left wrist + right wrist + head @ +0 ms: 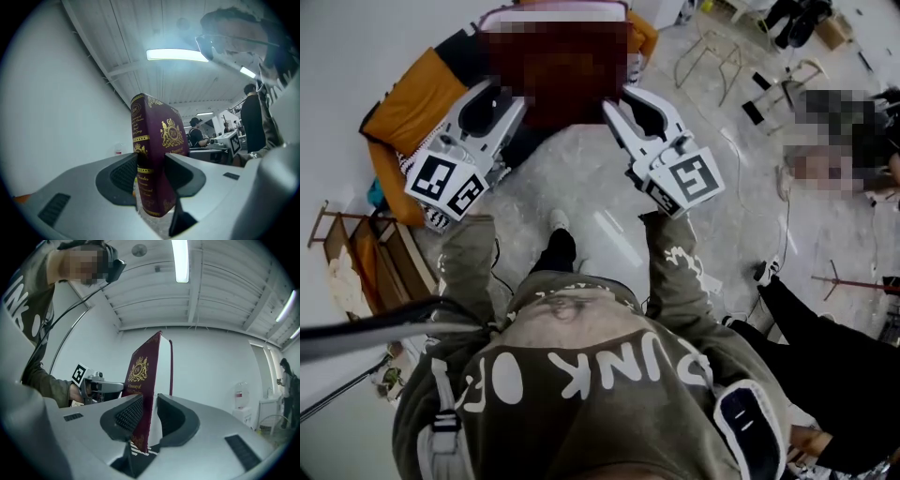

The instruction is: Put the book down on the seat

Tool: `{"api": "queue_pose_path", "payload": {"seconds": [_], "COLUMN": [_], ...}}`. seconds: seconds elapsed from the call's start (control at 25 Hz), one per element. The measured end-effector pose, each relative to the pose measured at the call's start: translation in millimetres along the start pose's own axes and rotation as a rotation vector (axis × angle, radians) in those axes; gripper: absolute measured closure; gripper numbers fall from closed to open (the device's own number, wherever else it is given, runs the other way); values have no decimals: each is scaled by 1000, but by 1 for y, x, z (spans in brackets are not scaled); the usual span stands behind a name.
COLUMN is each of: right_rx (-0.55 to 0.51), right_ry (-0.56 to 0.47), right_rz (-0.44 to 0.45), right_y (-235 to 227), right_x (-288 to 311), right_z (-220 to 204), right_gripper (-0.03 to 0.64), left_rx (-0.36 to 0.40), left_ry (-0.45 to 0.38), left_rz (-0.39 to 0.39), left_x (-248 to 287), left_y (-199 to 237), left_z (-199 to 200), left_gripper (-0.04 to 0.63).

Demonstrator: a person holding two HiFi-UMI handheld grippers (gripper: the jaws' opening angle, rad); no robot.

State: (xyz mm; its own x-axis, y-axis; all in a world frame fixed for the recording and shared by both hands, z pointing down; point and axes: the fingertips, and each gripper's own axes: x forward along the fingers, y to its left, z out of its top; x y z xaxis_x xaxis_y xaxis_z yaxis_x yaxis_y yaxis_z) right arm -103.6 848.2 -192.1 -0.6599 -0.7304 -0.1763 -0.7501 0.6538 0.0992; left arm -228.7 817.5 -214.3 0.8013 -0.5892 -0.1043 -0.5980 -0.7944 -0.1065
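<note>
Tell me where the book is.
Head view, top centre: the book, held by the left hand-held gripper and right hand-held gripper, over the seat.

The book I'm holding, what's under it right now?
Under the book, the head view shows an orange seat sticking out on both sides, with grey floor nearer you. The seat's middle is covered by the book, so anything lying there can't be seen.

We see a maroon book (159, 140) with gold crest and lettering, a grey left gripper (151, 171) and right gripper (149, 416) with black-and-white markers (445, 183), and an orange seat (412, 103).
</note>
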Motion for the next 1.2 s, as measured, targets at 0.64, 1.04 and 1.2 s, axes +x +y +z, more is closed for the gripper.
{"api": "queue_pose_path", "payload": {"seconds": [0.64,1.04,1.2], "right_rx": [-30,-36,-23], "right_ry": [78,102,94], "right_rz": [-39,-61,-61], "right_y": [-73,-119,-162], "right_x": [139,188,201], "right_z": [-46,-66,-78], "right_gripper": [509,509,509], "left_rx": [-75,-96,-97], "left_ry": [-31,-34,-21], "left_rz": [-38,-56,-53], "left_x": [64,108,150], "left_y": [153,209,226], "left_z": [-42,-63,-74], "left_gripper": [433,433,433]}}
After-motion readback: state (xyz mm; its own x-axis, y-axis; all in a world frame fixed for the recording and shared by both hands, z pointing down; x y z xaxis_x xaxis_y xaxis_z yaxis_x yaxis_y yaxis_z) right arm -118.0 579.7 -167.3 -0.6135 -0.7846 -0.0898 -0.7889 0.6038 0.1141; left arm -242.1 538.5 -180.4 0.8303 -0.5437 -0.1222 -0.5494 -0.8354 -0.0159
